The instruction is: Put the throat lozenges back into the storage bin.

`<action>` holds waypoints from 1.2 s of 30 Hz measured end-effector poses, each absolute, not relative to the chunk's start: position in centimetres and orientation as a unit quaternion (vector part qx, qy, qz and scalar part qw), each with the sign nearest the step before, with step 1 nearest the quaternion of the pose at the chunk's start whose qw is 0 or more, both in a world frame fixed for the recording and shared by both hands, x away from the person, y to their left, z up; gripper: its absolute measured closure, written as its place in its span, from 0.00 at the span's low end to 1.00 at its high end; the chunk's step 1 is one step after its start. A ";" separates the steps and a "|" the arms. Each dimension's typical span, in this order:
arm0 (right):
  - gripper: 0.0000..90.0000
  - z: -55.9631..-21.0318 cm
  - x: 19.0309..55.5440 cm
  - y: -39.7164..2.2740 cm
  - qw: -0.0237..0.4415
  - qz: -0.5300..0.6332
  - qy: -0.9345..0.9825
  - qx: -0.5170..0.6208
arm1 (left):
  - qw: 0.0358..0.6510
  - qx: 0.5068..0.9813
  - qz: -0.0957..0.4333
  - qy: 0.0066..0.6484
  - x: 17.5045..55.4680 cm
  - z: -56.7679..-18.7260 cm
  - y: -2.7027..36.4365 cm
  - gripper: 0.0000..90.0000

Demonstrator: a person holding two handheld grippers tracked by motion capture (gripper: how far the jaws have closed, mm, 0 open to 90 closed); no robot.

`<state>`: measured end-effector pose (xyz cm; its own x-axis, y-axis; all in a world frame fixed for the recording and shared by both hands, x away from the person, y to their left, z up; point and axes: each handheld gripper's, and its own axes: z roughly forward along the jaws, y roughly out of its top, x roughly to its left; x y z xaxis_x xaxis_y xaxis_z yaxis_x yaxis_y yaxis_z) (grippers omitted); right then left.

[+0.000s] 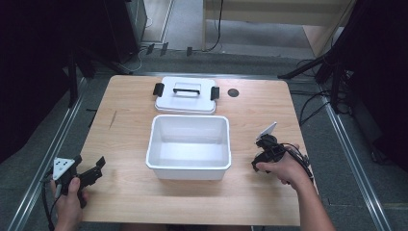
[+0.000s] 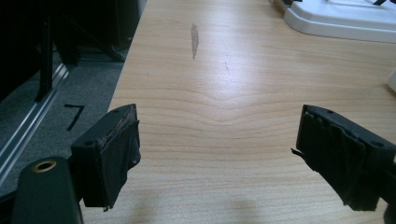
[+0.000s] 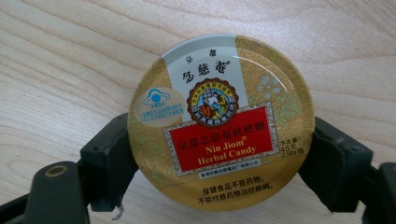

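Gold candy tin (image 3: pixel 219 119) sits clamped between right fingers (image 3: pixel 107 163); left fingers (image 2: pixel 112 154) apart.

Your right gripper (image 3: pixel 219 172) pinches a glossy printed candy tin (image 3: pixel 219 116). Under your left gripper's (image 2: pixel 219 158) matt black jaws: smooth light wood table (image 2: pixel 224 93). Ahead: glossy white plastic bin (image 1: pixel 188 147), lid (image 1: pixel 185 98).

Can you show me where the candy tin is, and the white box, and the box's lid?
candy tin (image 3: pixel 219 119): right gripper view, on the red label in the middle of its top.
white box (image 1: pixel 188 170): high view, on its near outer wall.
lid (image 1: pixel 185 102): high view, on the flat white part below its handle.
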<state>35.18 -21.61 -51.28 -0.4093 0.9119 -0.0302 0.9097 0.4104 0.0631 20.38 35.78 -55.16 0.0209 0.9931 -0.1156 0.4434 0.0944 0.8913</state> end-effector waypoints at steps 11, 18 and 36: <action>0.23 -49.0 35.1 -21.4 0.018 0.047 0.843 0.535 | 0.409 0.585 0.335 0.615 20.4 -55.1 35.7 0.15; 0.23 -46.7 35.2 -21.0 0.019 0.066 0.849 0.524 | 0.410 0.585 0.335 0.614 20.4 -55.1 35.7 0.15; 0.23 -40.6 36.1 -17.5 0.025 0.086 0.873 0.479 | 0.411 0.585 0.334 0.615 20.4 -55.2 35.7 0.15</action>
<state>36.15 -17.47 -40.64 -0.5394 0.8411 0.0395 0.8326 0.5258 0.1739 20.43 35.70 -55.15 0.0213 0.9932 -0.1142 0.4439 0.0929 0.8912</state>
